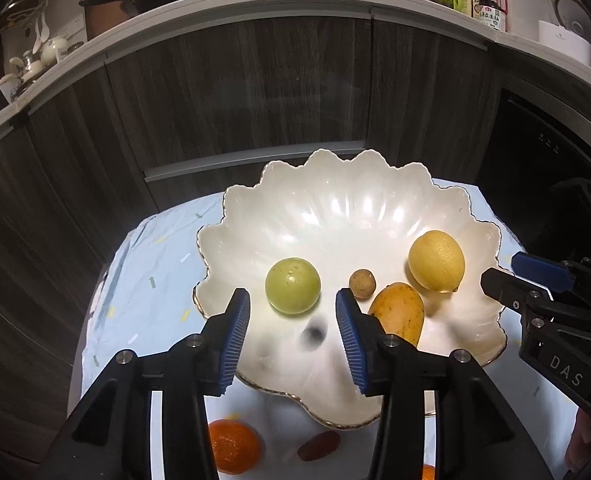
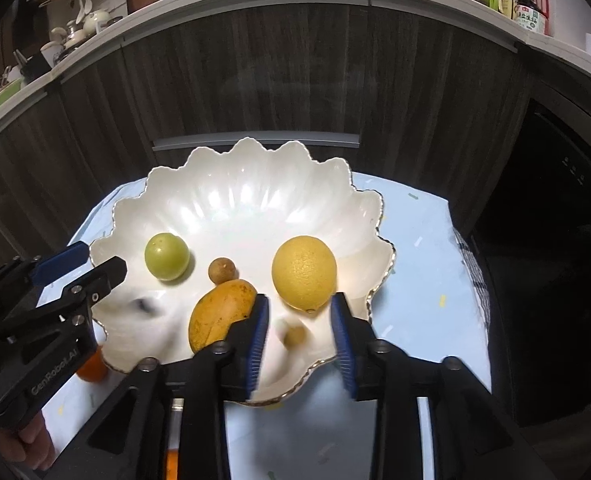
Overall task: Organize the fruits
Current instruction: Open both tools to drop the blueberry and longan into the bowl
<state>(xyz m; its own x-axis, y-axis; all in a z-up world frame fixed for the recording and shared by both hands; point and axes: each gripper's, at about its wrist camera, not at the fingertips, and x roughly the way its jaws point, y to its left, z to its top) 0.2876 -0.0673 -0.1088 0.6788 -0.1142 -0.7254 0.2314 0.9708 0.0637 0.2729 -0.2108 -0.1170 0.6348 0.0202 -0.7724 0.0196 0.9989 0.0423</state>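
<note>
The worktop point(image 1: 151, 280), under a pale blue cloth, carries a white scalloped bowl point(image 1: 359, 196). In the bowl, a lemon point(image 1: 436, 261) lies at 3 o'clock, a mango point(image 1: 400, 312) at 5 touching it, a green fruit point(image 1: 292, 286) at 8, and a small brown fruit point(image 1: 362, 283) near the centre. Two blurred small fruits point(image 2: 295, 336) point(image 1: 314, 334) sit low in the bowl. An orange point(image 1: 233, 446) and a red fruit point(image 1: 318, 445) lie outside at 6. Left gripper point(image 1: 293, 334) and right gripper point(image 2: 299, 340) hover wide apart, holding nothing.
</note>
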